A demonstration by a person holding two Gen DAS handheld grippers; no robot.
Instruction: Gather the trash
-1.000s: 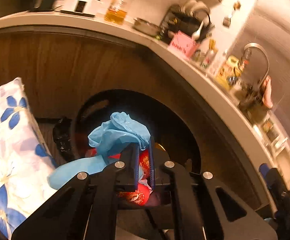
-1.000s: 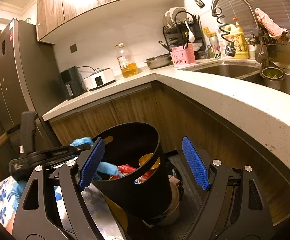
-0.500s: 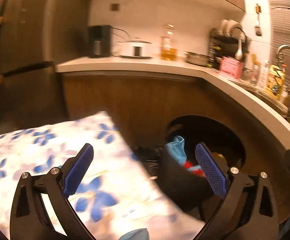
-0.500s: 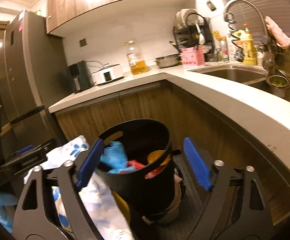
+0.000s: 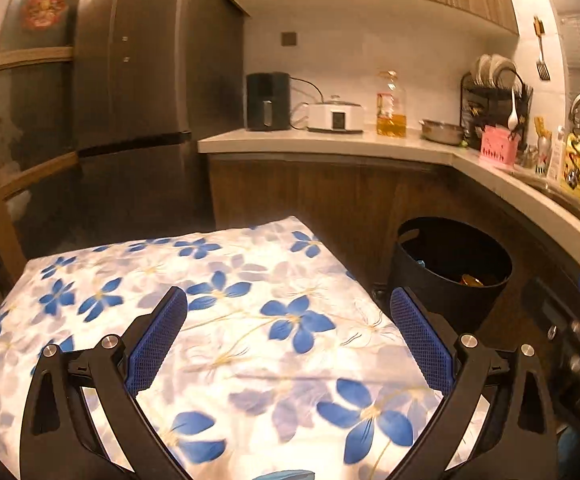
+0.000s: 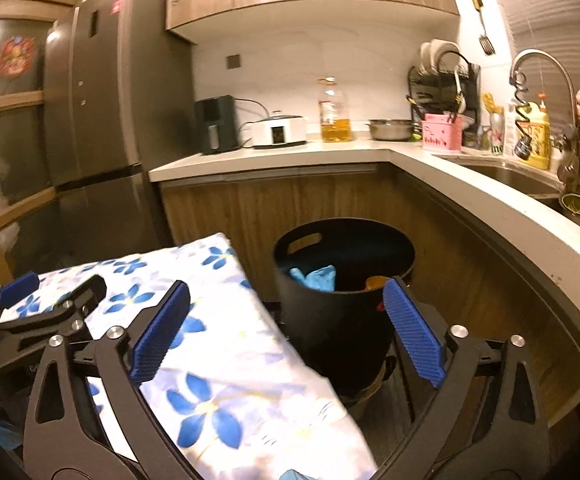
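Note:
A black bin (image 6: 342, 320) stands on the floor against the corner cabinets. Crumpled blue trash (image 6: 318, 278) and an orange piece (image 6: 376, 282) lie inside it. My right gripper (image 6: 286, 332) hovers just short of the bin; its jaws are opening and nothing is pressed between the blue pads. My left gripper (image 5: 290, 336) is open and empty above a white cloth with blue flowers (image 5: 226, 320). The bin (image 5: 450, 264) sits to its right. In the right wrist view the left gripper (image 6: 54, 288) shows at the left, over the same floral cloth (image 6: 218, 360).
The L-shaped counter (image 6: 470, 176) carries an oil bottle (image 6: 334, 112), a white cooker (image 6: 278, 130), a dish rack and a sink with its tap (image 6: 542, 64). A tall grey fridge (image 6: 102, 100) stands at the left. The cloth-covered surface crowds the bin's left side.
My left gripper let go of the blue and red trash over the bin, opened wide, then swung back left over the floral cloth. My right gripper widened and drew back slightly from the bin.

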